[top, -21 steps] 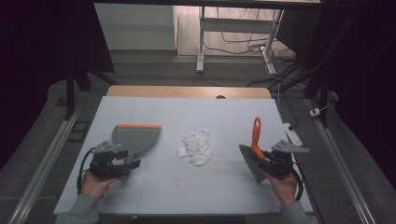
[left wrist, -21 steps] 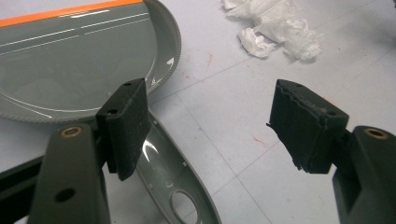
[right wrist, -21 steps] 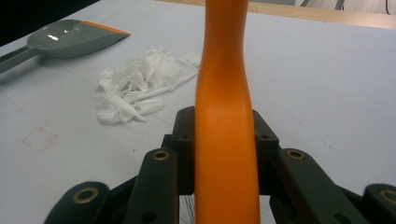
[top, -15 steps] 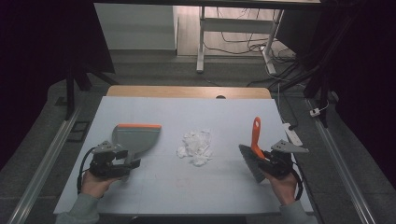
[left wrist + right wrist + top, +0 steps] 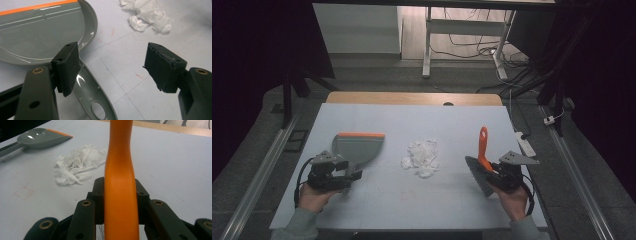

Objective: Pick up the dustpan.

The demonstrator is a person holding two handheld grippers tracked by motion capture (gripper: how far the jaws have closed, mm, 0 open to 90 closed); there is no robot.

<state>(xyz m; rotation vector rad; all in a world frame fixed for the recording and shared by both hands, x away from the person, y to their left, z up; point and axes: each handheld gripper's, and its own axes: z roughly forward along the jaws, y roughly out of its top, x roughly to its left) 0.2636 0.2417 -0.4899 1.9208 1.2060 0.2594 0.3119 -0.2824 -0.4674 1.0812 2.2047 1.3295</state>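
Note:
A grey dustpan (image 5: pixel 357 147) with an orange front lip lies flat on the left of the white table (image 5: pixel 437 205). My left gripper (image 5: pixel 352 171) hovers open over its handle; in the left gripper view the handle (image 5: pixel 97 100) runs beneath the left pad, and nothing is pressed between the jaws of the left gripper (image 5: pixel 112 57). A pile of crumpled white paper scraps (image 5: pixel 422 156) sits mid-table. My right gripper (image 5: pixel 490 171) is shut on the orange handle of a hand brush (image 5: pixel 482 145), whose grey bristles hang toward the table. In the right gripper view that handle (image 5: pixel 120 170) rises between the pads.
A wooden strip (image 5: pixel 412 98) edges the table's far side. Beyond it are desk legs and cables on the floor. A power strip (image 5: pixel 524 144) lies off the table's right edge. Metal rails run along both sides.

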